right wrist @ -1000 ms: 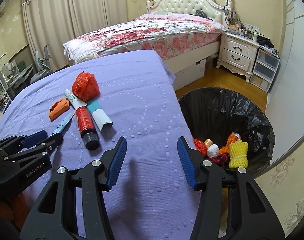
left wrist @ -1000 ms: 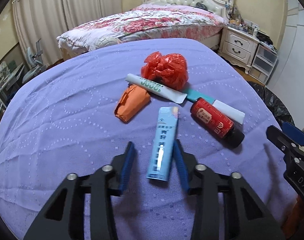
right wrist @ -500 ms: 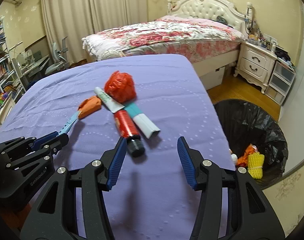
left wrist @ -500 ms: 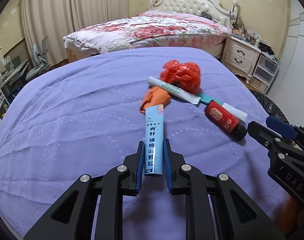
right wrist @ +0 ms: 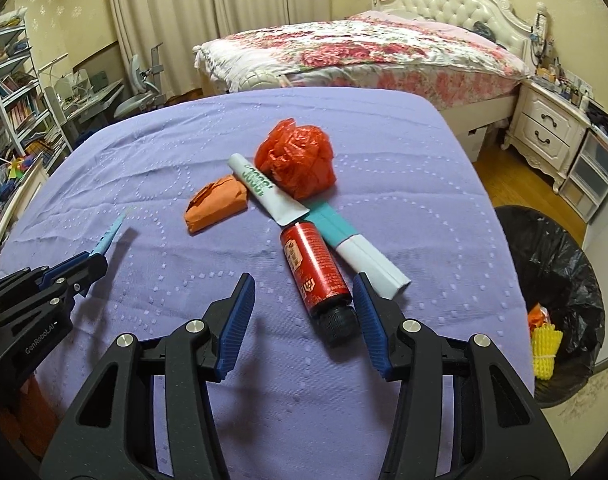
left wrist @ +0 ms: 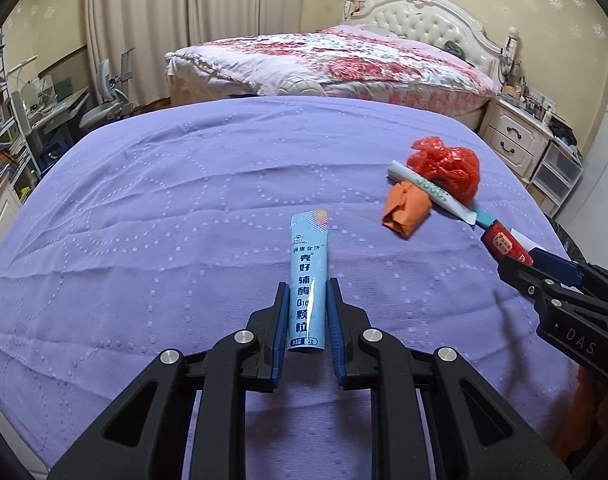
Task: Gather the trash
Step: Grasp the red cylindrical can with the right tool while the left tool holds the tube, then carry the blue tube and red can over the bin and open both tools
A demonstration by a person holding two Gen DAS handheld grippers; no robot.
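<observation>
Left wrist view: we saw the left gripper clenched on a light blue sachet, its blue pads pressing both long edges near the sachet's lower end. The sachet stood out forward from the jaws, lifted clear of the purple cloth; in the right wrist view its shadow lay on the cloth just beside it.

We took the red bottle as our landmark. It lay on the purple cloth with its black cap nearest the camera. The right gripper was released, jaws apart, with the cap end of the bottle between them close to the right pad; we could not tell whether that pad touched it. Just beside the bottle on its right lay a teal and white box, side by side with it. At the bottle's far end lay a white tube with green print, and beyond that a crumpled red plastic bag resting against the tube. Left of the bottle's far end sat an orange paper wad, touching the tube. Well to the right of the bottle, off the cloth, stood a bin lined with a black bag, holding a yellow foam net and other scraps.
</observation>
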